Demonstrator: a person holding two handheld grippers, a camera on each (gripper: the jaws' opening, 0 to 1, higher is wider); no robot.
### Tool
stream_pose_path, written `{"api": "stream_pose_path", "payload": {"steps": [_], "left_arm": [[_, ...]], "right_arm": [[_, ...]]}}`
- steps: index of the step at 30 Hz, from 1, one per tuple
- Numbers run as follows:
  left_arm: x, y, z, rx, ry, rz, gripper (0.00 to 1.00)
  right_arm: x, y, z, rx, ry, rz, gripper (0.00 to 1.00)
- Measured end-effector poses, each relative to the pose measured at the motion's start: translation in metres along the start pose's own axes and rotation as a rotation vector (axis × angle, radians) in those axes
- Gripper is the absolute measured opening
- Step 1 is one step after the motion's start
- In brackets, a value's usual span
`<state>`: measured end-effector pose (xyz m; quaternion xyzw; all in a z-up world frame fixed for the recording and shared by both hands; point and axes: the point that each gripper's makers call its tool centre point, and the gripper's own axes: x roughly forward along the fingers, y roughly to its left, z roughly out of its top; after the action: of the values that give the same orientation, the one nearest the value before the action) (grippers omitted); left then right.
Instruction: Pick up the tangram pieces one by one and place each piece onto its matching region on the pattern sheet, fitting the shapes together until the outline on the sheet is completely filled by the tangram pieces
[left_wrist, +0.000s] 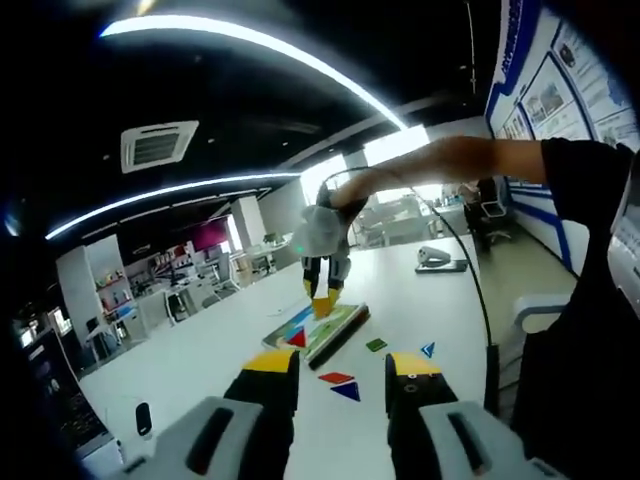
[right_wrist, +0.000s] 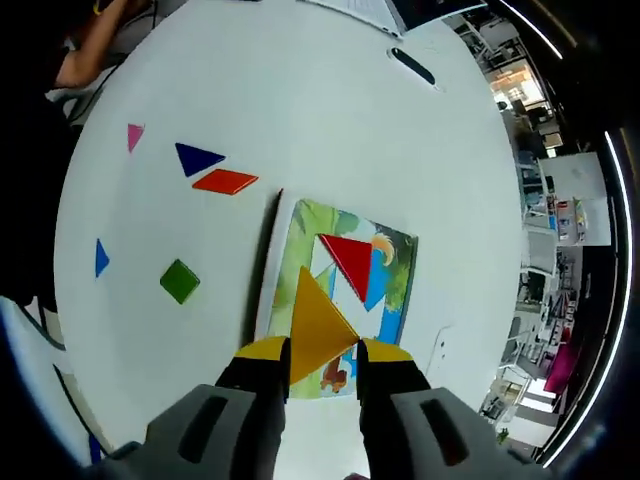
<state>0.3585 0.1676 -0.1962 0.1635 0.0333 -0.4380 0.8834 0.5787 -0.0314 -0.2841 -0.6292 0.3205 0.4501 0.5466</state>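
Yellow, the large triangle sits clamped between the jaws of the right gripper, hanging over the pattern sheet with its point aimed toward the middle of the picture. One piece is already down: a red triangle lies inside the white outline on the sheet, with a blue region beside it. By my reading the task is early, one piece placed, one in hand, five loose. Those five lie on the white table off the sheet's long edge: an orange parallelogram and a dark blue triangle close together, a green square nearer the gripper, a small blue triangle and a pink triangle out toward the table's rim. The yellow piece needs lowering into the outline next to the red one, probably turned to match. In the left gripper view, the left gripper hovers above the table short of the sheet, jaws apart and holding nothing
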Motion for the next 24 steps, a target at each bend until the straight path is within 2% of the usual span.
{"api": "stream_pose_path", "payload": {"steps": [8,13,24], "left_arm": [[-0.001,0.001,0.001,-0.004,-0.010,-0.004,0.36],[0.000,0.002,0.000,-0.005,-0.008,-0.001,0.36],[-0.004,0.007,0.000,-0.001,-0.008,0.023,0.36]], "right_arm": [[0.019,-0.013,-0.001,-0.050,-0.031,0.023,0.27],[0.031,-0.022,-0.009,-0.071,-0.022,0.022,0.27],[0.048,-0.027,-0.011,-0.066,-0.013,0.037,0.27]]}}
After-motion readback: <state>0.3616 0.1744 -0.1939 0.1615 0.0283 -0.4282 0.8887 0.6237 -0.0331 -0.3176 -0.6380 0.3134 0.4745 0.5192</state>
